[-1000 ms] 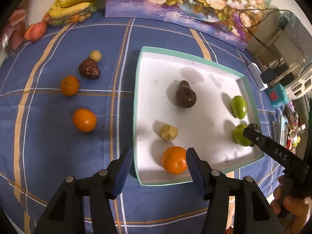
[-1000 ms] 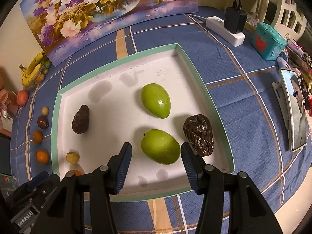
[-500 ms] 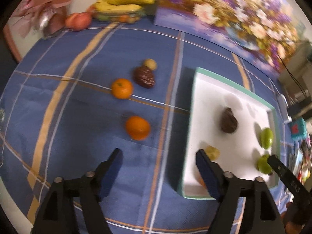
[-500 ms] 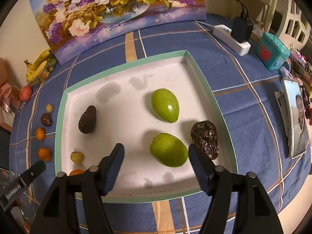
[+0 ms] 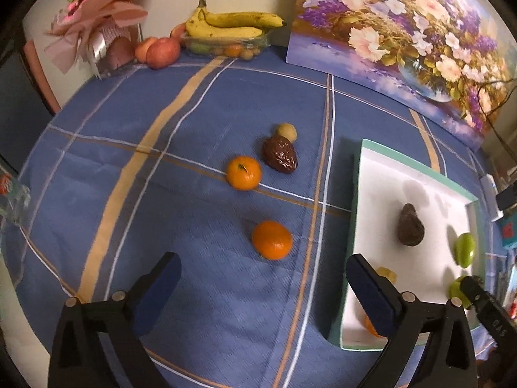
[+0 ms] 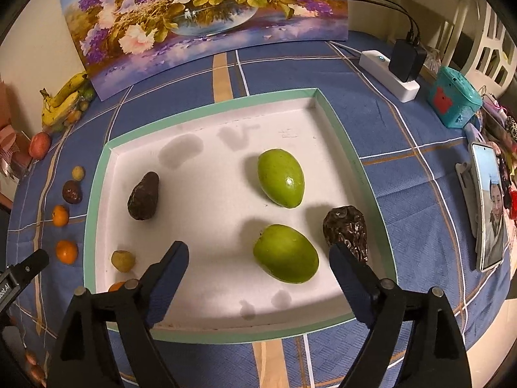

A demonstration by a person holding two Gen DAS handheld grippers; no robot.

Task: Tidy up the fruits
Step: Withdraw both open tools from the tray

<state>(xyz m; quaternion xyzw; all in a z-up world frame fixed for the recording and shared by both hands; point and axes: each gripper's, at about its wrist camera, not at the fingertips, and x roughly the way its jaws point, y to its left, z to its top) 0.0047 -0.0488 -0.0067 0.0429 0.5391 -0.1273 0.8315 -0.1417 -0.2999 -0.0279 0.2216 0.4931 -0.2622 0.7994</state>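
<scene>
My left claw (image 5: 260,286) hangs with jaws wide apart and empty above the blue plaid tabletop (image 5: 181,213), aimed at the near round orange mandarin (image 5: 272,240), which lies outside the white mint-rimmed tray (image 5: 357,194). Step in hand: approach for pickup. Next: descend, straddle, clamp gently. My right claw (image 6: 258,266) idles agape over the tray.

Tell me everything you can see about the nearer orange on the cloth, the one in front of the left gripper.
The nearer orange is small, round and bright, its skin smooth and slightly dimpled, no stem showing. It sits alone on the blue checked tablecloth, touching no other fruit, left of the white tray. The open left gripper hangs just short of it, the orange roughly centred ahead of the gap.
</scene>
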